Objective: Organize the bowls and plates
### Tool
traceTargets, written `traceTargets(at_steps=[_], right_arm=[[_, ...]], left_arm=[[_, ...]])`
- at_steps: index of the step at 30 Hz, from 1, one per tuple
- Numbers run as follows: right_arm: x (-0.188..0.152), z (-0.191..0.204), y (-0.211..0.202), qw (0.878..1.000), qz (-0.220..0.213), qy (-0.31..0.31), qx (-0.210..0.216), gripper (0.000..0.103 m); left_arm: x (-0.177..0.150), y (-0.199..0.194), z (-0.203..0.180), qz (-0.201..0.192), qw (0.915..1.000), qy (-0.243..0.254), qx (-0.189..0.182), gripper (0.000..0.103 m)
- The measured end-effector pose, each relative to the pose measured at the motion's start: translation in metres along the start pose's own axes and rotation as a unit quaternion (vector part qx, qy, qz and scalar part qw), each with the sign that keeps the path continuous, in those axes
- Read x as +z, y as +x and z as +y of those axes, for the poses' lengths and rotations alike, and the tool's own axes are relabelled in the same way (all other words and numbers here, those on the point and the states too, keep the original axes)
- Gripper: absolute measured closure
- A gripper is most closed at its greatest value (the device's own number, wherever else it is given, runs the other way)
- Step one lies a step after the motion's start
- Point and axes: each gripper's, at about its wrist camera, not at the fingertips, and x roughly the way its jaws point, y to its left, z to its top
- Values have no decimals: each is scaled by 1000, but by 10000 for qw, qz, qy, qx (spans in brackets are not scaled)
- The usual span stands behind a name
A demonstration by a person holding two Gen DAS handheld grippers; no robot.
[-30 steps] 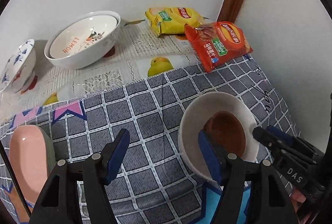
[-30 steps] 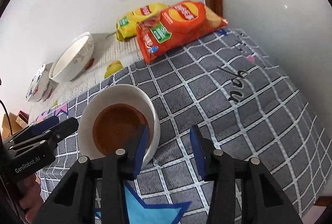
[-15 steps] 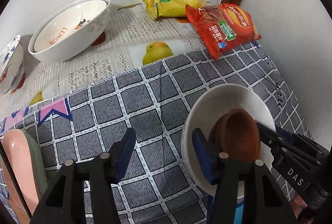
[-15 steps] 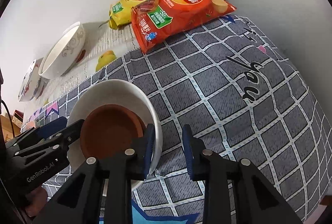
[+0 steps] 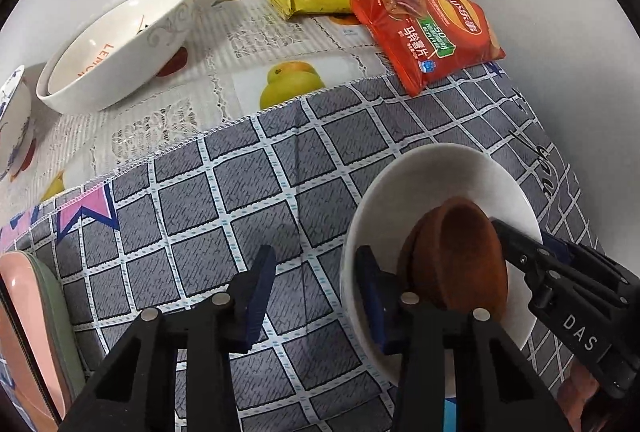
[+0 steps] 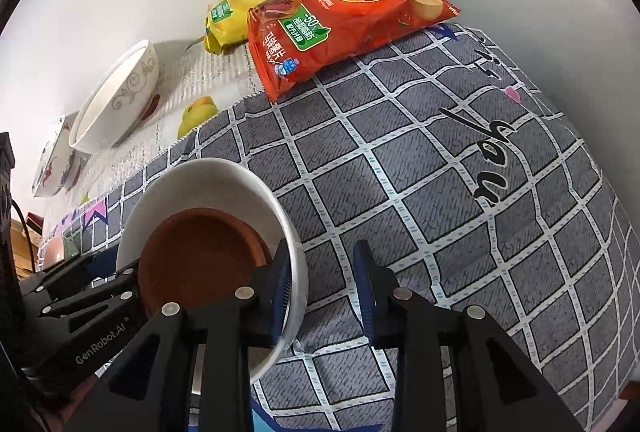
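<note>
I straddle the white bowl on the checked table, left gripper closing, right gripper apart, neither pinching; glazed, slippery, breakable, so I'd grip opposite rims.

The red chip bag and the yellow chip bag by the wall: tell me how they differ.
The red chip bag lies nearer, its lower end on the grey checked cloth; the yellow chip bag lies behind it on the white fruit-print cloth, close to the wall. The red one overlaps the yellow one's edge in the right wrist view and shows a green label in full; the yellow is partly hidden. Both lie flat and appear unopened.
</note>
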Motion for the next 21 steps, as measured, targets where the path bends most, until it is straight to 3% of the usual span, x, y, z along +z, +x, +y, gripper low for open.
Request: traceTargets(at_steps=[4, 9, 15, 21], right_arm=[[0, 0, 1, 10000, -34, -4, 41, 74], [-2, 2, -1, 9998, -161, -60, 84, 74], [-3, 3, -2, 9993, -241, -34, 268, 89], [-2, 5, 0, 9995, -177, -63, 246, 90]], left_arm=[[1, 1, 2, -6, 10000, -51, -38, 66], [0, 2, 3, 22, 9997, -126, -196, 74], [-2, 2, -3, -12, 9997, -25, -250, 83], [-3, 4, -1, 32, 9994, -90, -346, 84]])
